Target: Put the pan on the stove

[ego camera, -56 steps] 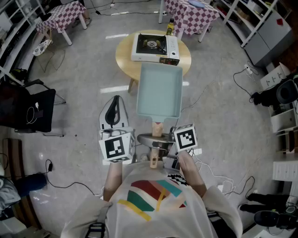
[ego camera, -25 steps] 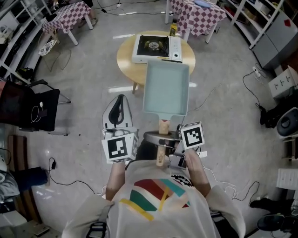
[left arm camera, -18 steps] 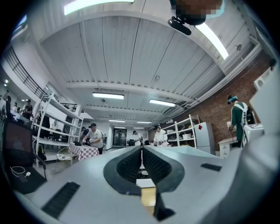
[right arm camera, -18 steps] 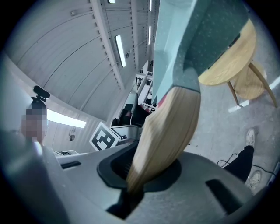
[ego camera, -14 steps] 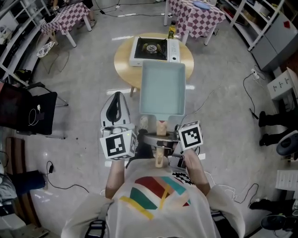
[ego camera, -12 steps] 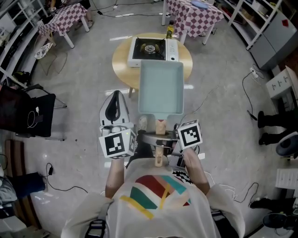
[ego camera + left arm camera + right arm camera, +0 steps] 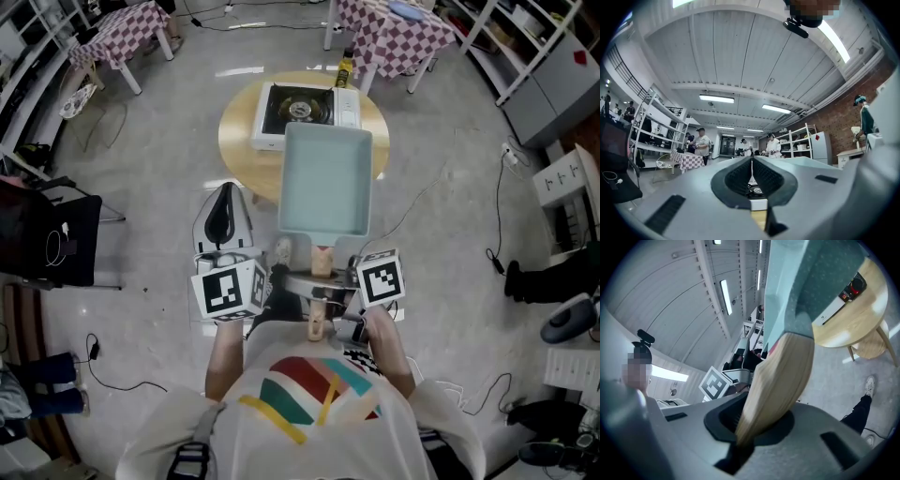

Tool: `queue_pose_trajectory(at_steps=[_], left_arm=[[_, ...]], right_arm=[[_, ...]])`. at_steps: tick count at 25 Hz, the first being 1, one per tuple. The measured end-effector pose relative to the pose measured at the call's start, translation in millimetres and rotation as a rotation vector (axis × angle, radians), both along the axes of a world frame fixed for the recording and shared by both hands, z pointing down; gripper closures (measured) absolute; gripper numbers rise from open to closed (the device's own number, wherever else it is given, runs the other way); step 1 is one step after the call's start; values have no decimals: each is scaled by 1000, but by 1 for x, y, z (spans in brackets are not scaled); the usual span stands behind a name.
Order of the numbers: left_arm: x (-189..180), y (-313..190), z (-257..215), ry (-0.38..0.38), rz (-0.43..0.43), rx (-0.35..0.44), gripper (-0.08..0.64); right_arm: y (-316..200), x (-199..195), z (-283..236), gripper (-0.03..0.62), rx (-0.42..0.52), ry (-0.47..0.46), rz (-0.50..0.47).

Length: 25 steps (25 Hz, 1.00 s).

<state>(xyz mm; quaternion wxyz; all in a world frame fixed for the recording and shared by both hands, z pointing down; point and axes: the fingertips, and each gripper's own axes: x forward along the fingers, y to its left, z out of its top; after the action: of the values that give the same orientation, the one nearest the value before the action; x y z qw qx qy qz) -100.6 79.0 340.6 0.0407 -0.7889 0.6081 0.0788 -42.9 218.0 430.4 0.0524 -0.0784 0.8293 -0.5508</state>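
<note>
right gripper (image 7: 740, 439) is clamped on the pan's (image 7: 323, 178) wooden handle (image 7: 774, 376); left gripper (image 7: 752, 168) has its jaws together, nothing between them; the pan hangs level in the air, far end over the table (image 7: 234, 141), at the stove's (image 7: 300, 111) near edge

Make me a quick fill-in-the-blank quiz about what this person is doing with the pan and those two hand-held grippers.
The right gripper is shut on the wooden ___ of the pan.
The stove stands on a ___ wooden table.
The left gripper, jaws shut, holds ___.
Missing words: handle; round; nothing.
</note>
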Motion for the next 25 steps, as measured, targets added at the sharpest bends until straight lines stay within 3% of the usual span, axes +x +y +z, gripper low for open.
queue_pose_trajectory(at_steps=[13,25], left_arm=[[14,-143,-15,16,70,-36,551],[13,-312,-55,3,151,38,551]], right_arm=[[-149,7,-12,575,-10,14,53],[-321,0,-45,575,33,14,119]])
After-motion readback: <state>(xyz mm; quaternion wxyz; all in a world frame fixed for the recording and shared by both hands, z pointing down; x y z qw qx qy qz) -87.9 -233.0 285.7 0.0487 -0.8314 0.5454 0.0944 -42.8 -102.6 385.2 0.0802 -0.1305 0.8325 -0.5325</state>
